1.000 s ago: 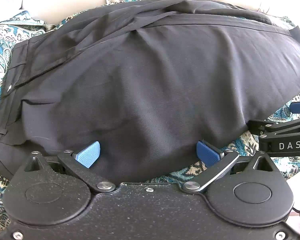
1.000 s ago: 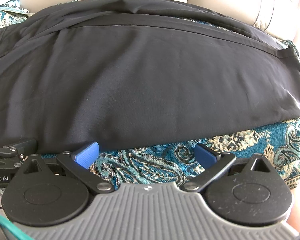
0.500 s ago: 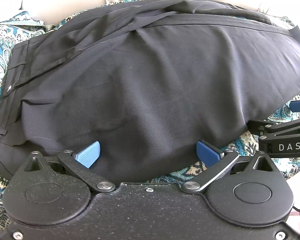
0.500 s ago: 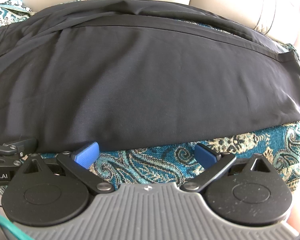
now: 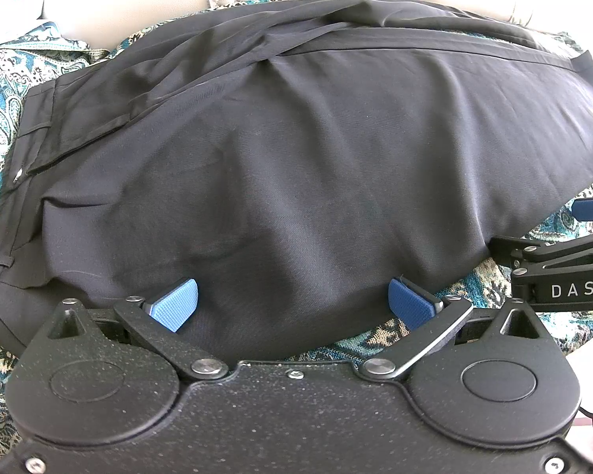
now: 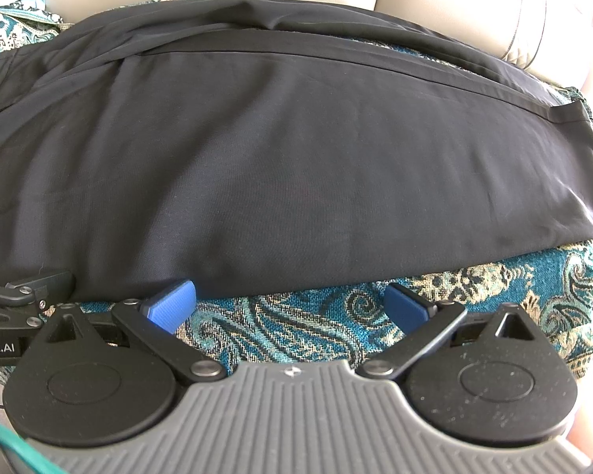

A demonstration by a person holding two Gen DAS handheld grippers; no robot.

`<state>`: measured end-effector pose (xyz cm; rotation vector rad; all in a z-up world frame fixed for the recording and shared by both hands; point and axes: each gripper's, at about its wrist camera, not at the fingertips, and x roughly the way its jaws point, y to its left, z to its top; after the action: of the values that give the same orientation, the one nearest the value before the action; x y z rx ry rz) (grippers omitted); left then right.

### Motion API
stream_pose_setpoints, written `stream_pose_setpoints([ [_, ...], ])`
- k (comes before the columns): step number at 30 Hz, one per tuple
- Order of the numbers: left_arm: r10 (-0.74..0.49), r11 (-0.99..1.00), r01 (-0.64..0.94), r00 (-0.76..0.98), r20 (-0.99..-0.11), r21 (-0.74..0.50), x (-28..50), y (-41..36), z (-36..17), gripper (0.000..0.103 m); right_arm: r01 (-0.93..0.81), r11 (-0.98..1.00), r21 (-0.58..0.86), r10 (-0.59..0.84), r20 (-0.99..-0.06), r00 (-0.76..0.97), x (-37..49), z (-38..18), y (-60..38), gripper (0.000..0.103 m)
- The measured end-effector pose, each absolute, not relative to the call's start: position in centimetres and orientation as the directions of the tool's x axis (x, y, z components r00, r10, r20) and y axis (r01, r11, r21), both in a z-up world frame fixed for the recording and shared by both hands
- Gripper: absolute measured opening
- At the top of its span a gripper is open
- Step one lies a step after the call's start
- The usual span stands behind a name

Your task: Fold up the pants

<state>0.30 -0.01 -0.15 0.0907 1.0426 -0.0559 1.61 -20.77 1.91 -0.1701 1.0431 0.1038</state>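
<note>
Almost nothing is shifting since a second ago: the right gripper (image 6: 290, 308) is only edging nearer the black woven pants (image 6: 280, 166), which are lying lengthwise across the teal paisley sofa cover (image 6: 296, 324). Its jaws are spread, hem at twelve o'clock. The left gripper (image 5: 292, 302) is also spread, straddling the fabric edge.

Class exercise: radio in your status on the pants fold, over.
Left gripper open over near edge of pants. Right gripper open, over patterned cover, short of the hem. Pants lying lengthwise, no grip yet. Nothing in the way.
</note>
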Motion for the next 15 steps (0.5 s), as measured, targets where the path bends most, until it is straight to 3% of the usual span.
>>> stream_pose_setpoints([
  [15,-0.003,0.995,0.090,0.503,-0.864,0.049,0.30,-0.01,-0.14,0.103,-0.166,0.982,-0.090,0.005,-0.866,0.500,1.72,1.88,-20.71,0.103],
])
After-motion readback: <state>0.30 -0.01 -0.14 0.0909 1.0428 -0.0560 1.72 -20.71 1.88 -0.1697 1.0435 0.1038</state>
